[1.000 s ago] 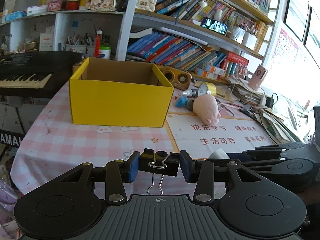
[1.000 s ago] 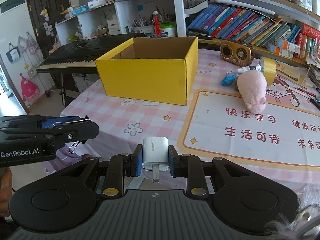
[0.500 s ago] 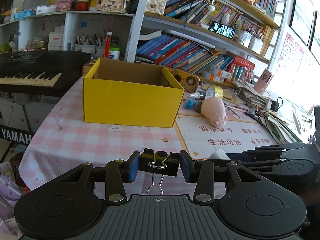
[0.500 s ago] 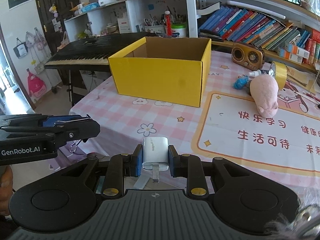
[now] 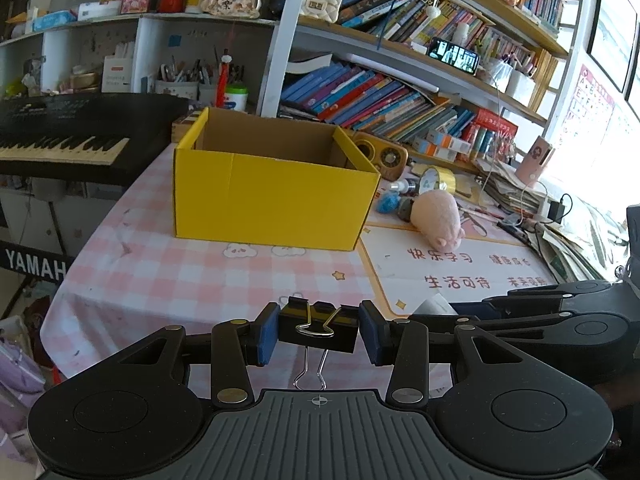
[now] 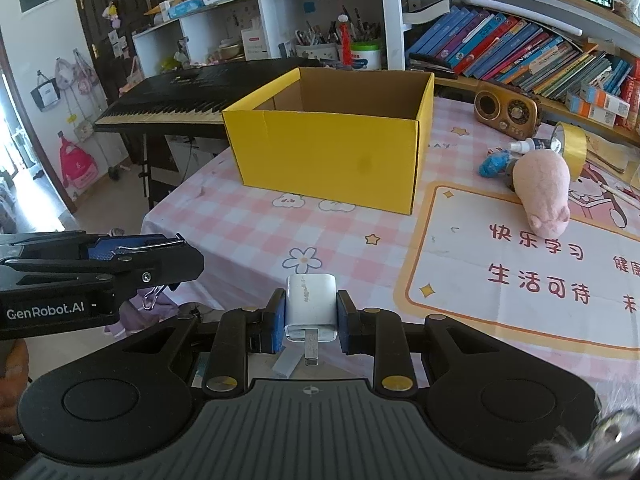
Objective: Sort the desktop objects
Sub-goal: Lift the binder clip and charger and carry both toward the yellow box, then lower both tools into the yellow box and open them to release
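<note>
Our left gripper (image 5: 319, 330) clamps a black binder clip (image 5: 318, 328); our right gripper (image 6: 310, 314) clamps a white charger (image 6: 310, 306). Both hang over the surface's near edge, well short of the yellow box (image 6: 332, 152). Released early, either could fall outside it.

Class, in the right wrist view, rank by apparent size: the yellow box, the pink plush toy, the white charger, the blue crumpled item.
1. yellow box
2. pink plush toy and white charger: similar; the charger is nearer, so unsure
3. blue crumpled item
</note>
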`<state>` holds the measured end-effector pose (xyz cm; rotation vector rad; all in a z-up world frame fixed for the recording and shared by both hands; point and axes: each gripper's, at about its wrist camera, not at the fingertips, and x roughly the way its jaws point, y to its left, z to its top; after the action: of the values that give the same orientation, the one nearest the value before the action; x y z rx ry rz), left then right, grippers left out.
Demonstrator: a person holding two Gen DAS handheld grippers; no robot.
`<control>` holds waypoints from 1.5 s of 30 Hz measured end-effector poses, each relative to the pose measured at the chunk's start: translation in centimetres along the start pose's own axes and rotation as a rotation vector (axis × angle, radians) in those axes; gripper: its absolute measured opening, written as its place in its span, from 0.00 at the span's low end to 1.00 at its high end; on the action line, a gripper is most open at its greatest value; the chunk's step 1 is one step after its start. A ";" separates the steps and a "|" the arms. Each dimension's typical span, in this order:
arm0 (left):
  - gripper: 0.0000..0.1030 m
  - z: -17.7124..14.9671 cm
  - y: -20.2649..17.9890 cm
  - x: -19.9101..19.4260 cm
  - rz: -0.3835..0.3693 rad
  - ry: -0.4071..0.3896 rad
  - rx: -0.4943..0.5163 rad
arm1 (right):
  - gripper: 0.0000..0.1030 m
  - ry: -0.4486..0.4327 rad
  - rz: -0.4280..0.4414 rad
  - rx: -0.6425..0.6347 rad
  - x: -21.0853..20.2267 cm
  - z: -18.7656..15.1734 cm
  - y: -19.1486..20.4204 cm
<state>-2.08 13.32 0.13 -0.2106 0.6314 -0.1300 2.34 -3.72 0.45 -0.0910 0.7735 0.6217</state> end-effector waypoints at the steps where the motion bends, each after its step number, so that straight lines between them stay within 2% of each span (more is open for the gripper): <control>1: 0.41 0.1 0.1 0.1 0.002 0.001 -0.002 | 0.23 0.002 0.002 -0.001 0.2 0.1 0.0; 25: 0.41 4.2 0.5 5.3 0.054 0.018 -0.020 | 0.23 0.019 0.066 -0.023 5.0 5.0 -3.4; 34: 0.41 7.1 0.3 7.3 0.075 -0.017 -0.009 | 0.23 -0.049 0.097 -0.044 6.2 8.7 -5.4; 45: 0.41 13.0 0.2 10.5 0.112 -0.098 0.034 | 0.23 -0.164 0.127 -0.122 8.4 16.2 -8.2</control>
<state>14.13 13.62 4.35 -0.1477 0.5415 -0.0224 21.67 -1.50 5.23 -0.1017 0.5855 0.7866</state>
